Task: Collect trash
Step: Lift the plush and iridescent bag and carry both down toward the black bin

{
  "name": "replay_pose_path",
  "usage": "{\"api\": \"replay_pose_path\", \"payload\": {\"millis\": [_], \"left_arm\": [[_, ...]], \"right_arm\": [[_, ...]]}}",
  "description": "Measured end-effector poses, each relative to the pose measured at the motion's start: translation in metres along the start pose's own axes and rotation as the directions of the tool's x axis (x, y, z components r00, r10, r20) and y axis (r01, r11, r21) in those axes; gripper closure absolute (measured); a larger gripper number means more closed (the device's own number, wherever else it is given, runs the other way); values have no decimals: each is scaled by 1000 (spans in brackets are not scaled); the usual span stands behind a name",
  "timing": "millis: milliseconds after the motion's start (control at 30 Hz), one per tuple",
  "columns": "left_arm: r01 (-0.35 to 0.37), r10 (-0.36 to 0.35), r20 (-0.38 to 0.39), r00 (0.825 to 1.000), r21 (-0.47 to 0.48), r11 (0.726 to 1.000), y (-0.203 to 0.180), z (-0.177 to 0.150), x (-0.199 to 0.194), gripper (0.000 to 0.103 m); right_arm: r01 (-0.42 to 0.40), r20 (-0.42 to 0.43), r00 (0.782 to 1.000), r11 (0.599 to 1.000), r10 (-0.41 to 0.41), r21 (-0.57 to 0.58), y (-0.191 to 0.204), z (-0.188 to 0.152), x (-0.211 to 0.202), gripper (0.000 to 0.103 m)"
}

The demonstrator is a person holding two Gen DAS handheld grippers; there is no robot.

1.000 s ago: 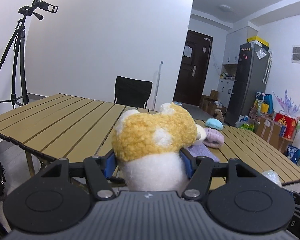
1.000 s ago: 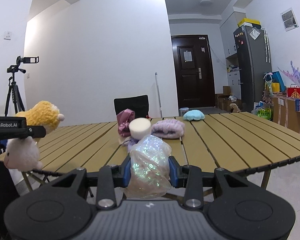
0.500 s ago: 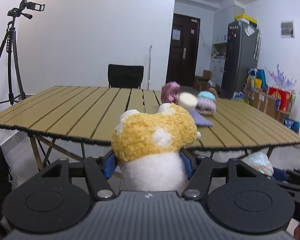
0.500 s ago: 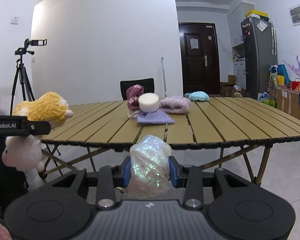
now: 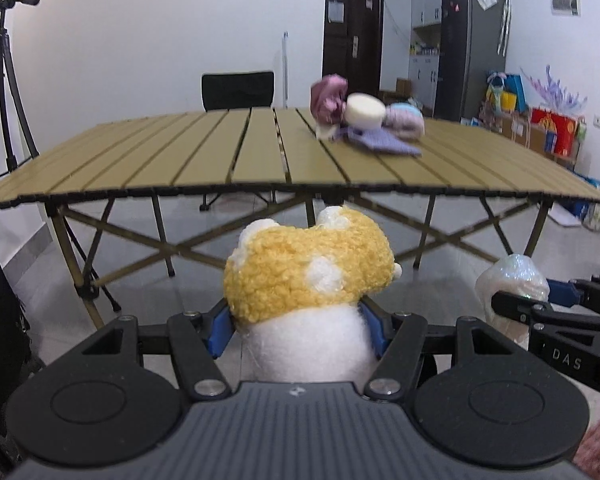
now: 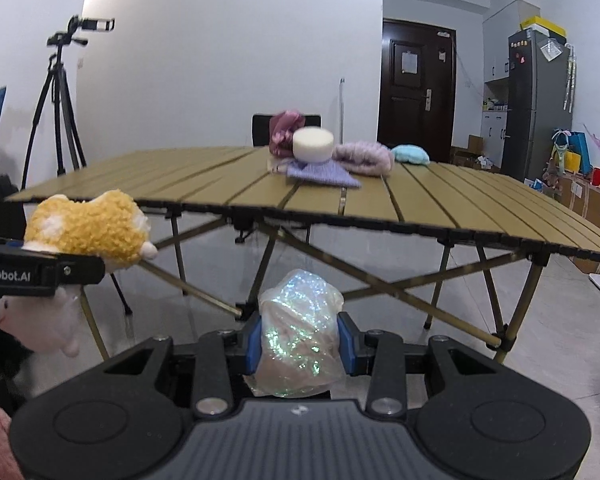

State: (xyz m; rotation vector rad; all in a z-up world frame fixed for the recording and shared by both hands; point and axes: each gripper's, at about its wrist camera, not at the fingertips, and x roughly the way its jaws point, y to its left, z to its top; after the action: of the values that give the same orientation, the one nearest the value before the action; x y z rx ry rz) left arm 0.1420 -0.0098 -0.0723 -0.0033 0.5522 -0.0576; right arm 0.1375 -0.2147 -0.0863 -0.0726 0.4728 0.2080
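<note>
My left gripper [image 5: 296,330] is shut on a plush toy [image 5: 308,276] with a yellow woolly top and a white body; the same toy [image 6: 88,232] shows at the left of the right wrist view. My right gripper [image 6: 300,344] is shut on a crumpled iridescent plastic bag [image 6: 300,332], which also appears at the right edge of the left wrist view as the bag [image 5: 512,280]. Both grippers hang in front of and below the edge of the slatted table [image 5: 228,160]. On the table lie a pink cloth [image 6: 284,132], a cream round sponge [image 6: 313,144], a lilac cloth [image 6: 324,172], a mauve fuzzy item [image 6: 366,156] and a light blue one [image 6: 410,154].
A black chair [image 5: 238,90] stands behind the table. A tripod [image 6: 56,108] with a camera stands at the left wall. A dark door [image 6: 416,88], a grey fridge [image 6: 536,104] and boxes and bags [image 5: 548,128] fill the right side. The table's crossed legs [image 6: 380,284] lie ahead.
Both grippers have sunk and drawn back from the table: the tabletop was level with the held things and now sits above them, with its legs and the floor in view. Both grips are unchanged.
</note>
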Motion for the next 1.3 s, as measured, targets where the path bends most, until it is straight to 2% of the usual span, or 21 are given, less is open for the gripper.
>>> {"api": "replay_pose_path", "payload": {"millis": [267, 667, 967, 1300], "left_arm": [[2, 0, -91, 996, 20, 1000, -1, -20, 14, 39], [-44, 48, -206, 977, 24, 999, 9, -42, 36, 39], [-93, 84, -319, 944, -13, 996, 24, -52, 61, 39], [-147, 111, -406, 907, -60, 987, 35, -54, 84, 39]], "right_arm": [[1, -112, 994, 1000, 0, 10, -6, -26, 13, 66], [-13, -272, 962, 1000, 14, 7, -1, -57, 39, 66], [-17, -362, 932, 999, 33, 47, -2, -71, 58, 66], [-10, -429, 902, 998, 35, 62, -2, -81, 75, 66]]}}
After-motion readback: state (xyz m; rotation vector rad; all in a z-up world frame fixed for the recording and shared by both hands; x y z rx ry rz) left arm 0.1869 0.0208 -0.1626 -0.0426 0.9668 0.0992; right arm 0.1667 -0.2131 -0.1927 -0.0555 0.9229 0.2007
